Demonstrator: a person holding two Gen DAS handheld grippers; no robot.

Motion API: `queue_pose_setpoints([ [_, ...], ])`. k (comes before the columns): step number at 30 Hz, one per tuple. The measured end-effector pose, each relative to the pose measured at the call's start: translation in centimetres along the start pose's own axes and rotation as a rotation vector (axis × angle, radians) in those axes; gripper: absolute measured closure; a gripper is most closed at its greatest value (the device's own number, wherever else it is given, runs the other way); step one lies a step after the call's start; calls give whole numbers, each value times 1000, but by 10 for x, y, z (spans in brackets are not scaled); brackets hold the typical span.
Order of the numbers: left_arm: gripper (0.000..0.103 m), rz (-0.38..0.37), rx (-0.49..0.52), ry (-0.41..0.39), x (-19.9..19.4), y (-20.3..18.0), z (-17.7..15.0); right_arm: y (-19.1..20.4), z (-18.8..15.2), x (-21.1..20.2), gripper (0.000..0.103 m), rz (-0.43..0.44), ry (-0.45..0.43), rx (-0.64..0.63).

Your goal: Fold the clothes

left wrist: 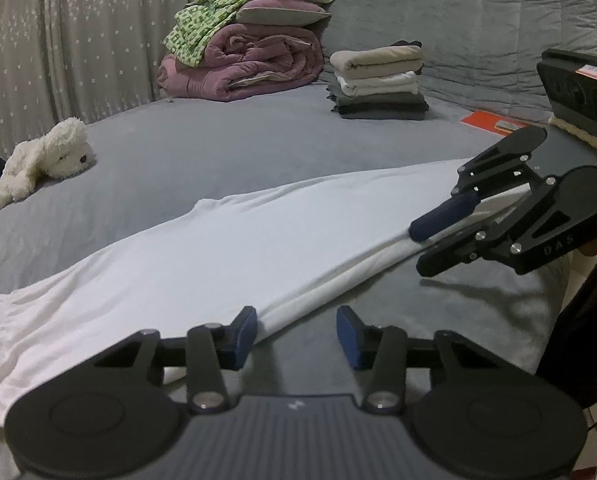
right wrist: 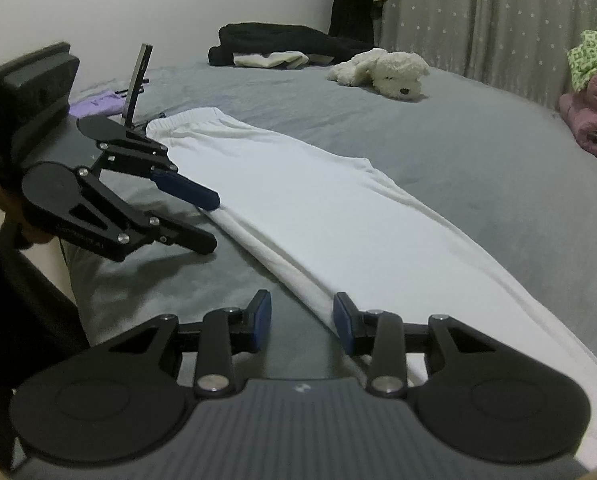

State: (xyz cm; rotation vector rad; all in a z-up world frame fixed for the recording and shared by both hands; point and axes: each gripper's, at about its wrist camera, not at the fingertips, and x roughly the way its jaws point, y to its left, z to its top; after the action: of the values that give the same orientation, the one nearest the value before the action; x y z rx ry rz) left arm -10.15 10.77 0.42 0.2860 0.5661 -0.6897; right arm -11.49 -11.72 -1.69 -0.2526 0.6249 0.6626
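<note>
I see my left gripper (left wrist: pixel 296 334) partly open at the near edge of the white trousers (left wrist: pixel 218 252), which lie long and flat on the grey bed (left wrist: pixel 218 152); its pads grasp nothing. My right gripper (right wrist: pixel 302 326) is also half open, one pad touching the trousers' edge. A plush dog (left wrist: pixel 44 156) and a stack of folded clothes (left wrist: pixel 378 80) lie well apart.
</note>
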Motion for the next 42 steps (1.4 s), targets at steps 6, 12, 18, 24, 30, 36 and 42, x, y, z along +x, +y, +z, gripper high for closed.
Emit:
queue_pose_setpoints([
  [6, 61, 7, 19, -3, 0, -2, 1, 0, 2, 3, 64, -12, 6, -26],
  [12, 61, 12, 44, 1, 2, -5, 2, 1, 3, 5, 64, -24, 11, -40],
  [18, 60, 7, 61, 4, 3, -6, 2, -1, 5, 4, 64, -8, 11, -33],
  [24, 58, 3, 79, 7, 3, -6, 3, -1, 5, 7, 64, 28, 36, -40],
  [30, 59, -55, 131, 59, -5, -11, 1, -2, 7, 2, 63, 176, 114, -46],
  [36, 59, -98, 124, 81, -19, -4, 1, -4, 11, -7, 63, 187, 89, -30],
  [42, 59, -101, 92, 38, -29, 3, 5, -5, 13, -13, 63, 170, 67, -48],
])
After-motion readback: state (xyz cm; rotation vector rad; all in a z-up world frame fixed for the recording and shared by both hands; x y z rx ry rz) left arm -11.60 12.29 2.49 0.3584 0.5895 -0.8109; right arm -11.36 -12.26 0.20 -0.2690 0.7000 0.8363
